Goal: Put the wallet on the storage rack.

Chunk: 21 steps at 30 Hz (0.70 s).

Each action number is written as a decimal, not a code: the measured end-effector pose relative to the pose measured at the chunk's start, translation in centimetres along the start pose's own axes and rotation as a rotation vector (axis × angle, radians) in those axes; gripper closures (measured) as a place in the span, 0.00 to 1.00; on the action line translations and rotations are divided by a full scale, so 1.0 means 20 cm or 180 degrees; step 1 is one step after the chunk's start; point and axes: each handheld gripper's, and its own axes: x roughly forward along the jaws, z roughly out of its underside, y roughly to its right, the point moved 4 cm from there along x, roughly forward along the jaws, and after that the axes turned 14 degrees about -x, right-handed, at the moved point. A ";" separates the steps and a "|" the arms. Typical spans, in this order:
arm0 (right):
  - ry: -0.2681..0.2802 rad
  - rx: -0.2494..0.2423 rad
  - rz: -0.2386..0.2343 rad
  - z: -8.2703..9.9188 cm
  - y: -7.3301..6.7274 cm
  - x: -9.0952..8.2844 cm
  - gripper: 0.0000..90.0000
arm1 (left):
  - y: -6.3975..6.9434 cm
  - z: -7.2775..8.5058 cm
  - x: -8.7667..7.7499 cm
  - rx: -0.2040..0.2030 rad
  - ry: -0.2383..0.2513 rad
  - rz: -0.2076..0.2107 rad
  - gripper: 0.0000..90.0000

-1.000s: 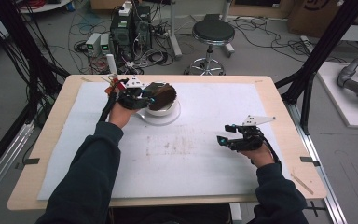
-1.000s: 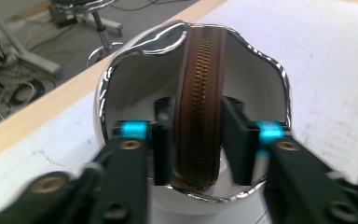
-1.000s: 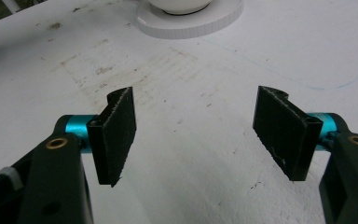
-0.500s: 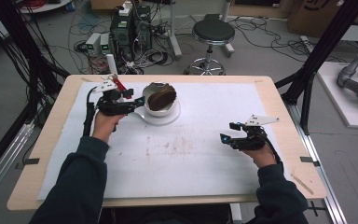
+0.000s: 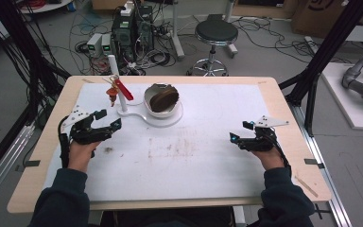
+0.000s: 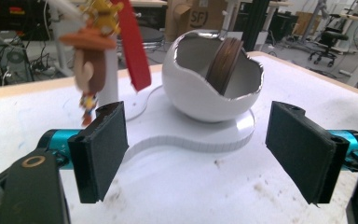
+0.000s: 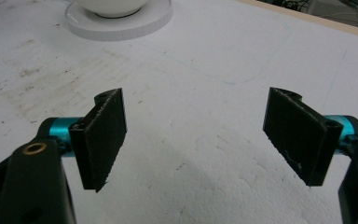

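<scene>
A white sheet (image 5: 198, 156) covers the wooden table, cables and a stool on the floor behind. At upper centre of the high view a white bowl (image 5: 160, 100) with a brown disc (image 5: 164, 99) in it sits on a white stand (image 5: 144, 117). The left gripper (image 5: 108, 120), at left, has just been opening its jaws; nothing sits between them. The right gripper (image 5: 238, 132), at right, has likewise just spread wide, gripping nothing.

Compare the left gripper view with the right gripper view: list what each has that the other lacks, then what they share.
Left gripper view alone: the brown disc standing inside the broken-egg bowl, the hanging figurine and the red strip. Right gripper view alone: a faint blue line drawn on the sheet. Both: the white stand base, the stained white sheet and open, empty black jaws.
</scene>
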 end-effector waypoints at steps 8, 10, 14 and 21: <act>0.0011 0.0039 0.0080 0.01 0.00 -0.05 0.24 | -0.01 0.01 -0.03 -0.0043 0.0078 -0.0050 0.23; 0.0020 0.0051 0.0113 0.00 0.00 -0.06 0.24 | -0.02 0.02 -0.03 -0.0046 0.0075 -0.0054 0.23; 0.0031 0.0026 0.0124 0.00 0.00 -0.06 0.24 | -0.03 0.02 -0.04 -0.0061 0.0082 -0.0084 0.23; -0.0002 0.0049 0.0113 0.01 0.00 -0.05 0.24 | -0.05 0.01 -0.06 -0.0060 0.0135 -0.0113 0.23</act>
